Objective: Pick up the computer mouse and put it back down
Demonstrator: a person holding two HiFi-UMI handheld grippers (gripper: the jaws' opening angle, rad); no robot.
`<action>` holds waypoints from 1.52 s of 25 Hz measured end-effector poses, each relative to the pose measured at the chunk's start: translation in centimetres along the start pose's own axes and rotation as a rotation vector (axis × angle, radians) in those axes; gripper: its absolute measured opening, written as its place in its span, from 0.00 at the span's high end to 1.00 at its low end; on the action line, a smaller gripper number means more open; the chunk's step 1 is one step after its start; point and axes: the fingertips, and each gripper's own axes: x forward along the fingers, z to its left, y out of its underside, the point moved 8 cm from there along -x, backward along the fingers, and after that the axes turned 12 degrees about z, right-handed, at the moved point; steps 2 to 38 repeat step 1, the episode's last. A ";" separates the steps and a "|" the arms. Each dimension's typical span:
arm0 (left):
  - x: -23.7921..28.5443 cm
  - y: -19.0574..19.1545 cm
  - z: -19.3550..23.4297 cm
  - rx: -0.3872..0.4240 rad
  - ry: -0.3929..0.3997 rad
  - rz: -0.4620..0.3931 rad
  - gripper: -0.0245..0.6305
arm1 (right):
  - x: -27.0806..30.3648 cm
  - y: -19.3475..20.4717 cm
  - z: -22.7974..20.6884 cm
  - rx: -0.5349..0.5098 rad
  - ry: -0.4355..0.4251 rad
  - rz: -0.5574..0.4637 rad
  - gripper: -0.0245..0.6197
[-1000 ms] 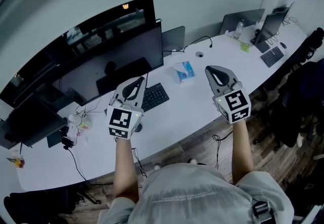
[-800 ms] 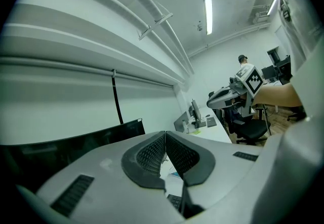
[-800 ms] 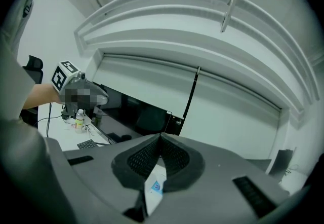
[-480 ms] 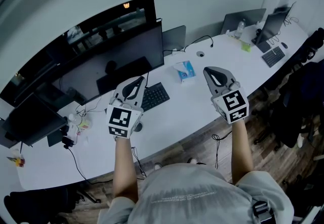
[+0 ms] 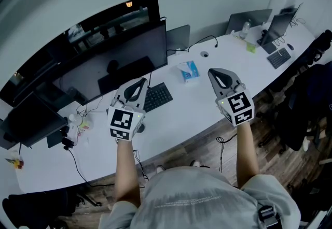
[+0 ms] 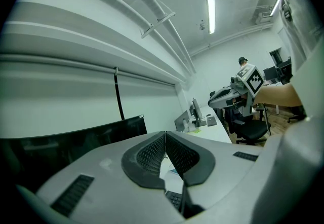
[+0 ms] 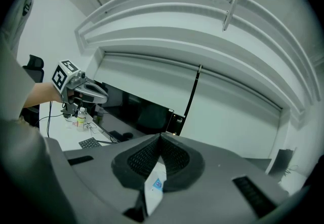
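Two claws hover over the long white desk (image 5: 187,114), and both are clenched tip to tip on nothing. Through the slit below the left claw's (image 5: 142,82) closed tips only desk and keys show. Through the right claw's (image 5: 212,73) slit only a packet lying on the desk shows.

A small dark rounded thing, probably the computer mouse (image 5: 141,129), rests on the desk. It is tucked just beside the left claw's marker cube, on the person's side, and partly hidden by it. A mouse on the desk with both claws empty fits two stages: it has yet to be lifted, or it has already been set back. These views do not decide which. If it is to be lifted, the left claw is the nearer one. It would have to spread its jaws, draw back toward the person and drop down, because its tips point past the mouse.

Ahead of both claws stands the wide dark monitor (image 5: 114,62), which closes off forward travel. The black keyboard (image 5: 158,98) lies just right of the left claw's tips. The tissue packet (image 5: 190,72) sits ahead-left of the right claw. Between the claws the desk is bare. Its near edge runs under the wrists, close behind the mouse.
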 end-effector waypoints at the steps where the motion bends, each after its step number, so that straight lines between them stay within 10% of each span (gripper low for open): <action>1: -0.1 0.1 0.0 -0.003 0.000 0.002 0.94 | 0.0 0.0 0.1 -0.001 0.000 0.001 0.96; 38: -0.1 0.1 0.0 -0.003 0.000 0.002 0.94 | 0.0 0.0 0.1 -0.001 0.000 0.001 0.96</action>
